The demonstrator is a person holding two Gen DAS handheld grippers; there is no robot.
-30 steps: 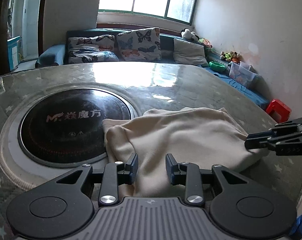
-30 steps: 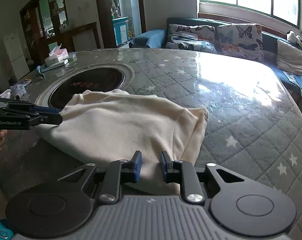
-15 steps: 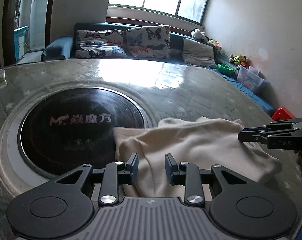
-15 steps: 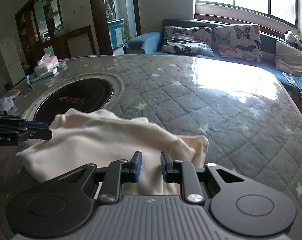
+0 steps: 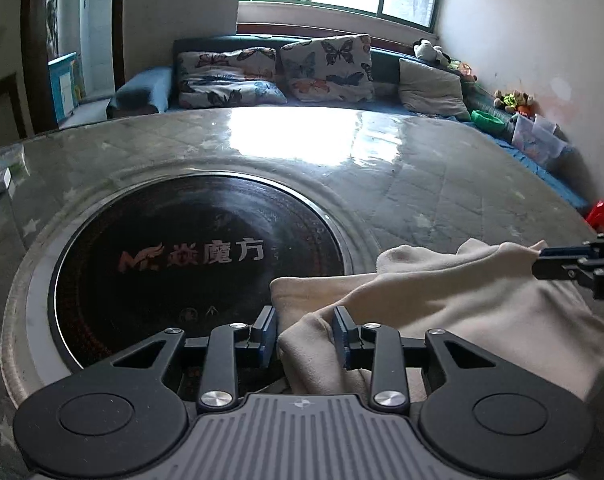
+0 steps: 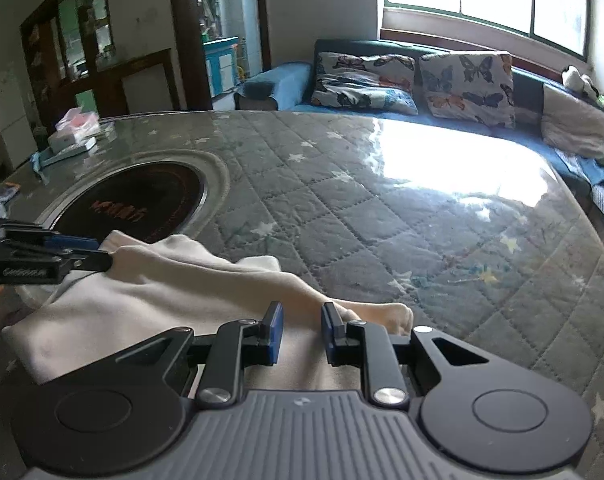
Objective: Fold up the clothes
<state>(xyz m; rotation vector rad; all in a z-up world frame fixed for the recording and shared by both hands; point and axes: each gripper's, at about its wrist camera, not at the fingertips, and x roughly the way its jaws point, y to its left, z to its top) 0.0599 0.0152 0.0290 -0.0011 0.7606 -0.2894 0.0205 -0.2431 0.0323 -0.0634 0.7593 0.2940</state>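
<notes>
Quilted star-print surface w/ inset black induction hob. Cream garment bunched at near edge, long axis running L–R btwn claws. Left claw clamped on its left end, right claw on right end; both equally near.

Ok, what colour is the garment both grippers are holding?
Plain cream, no pattern. The garment shows best in the right wrist view.
</notes>
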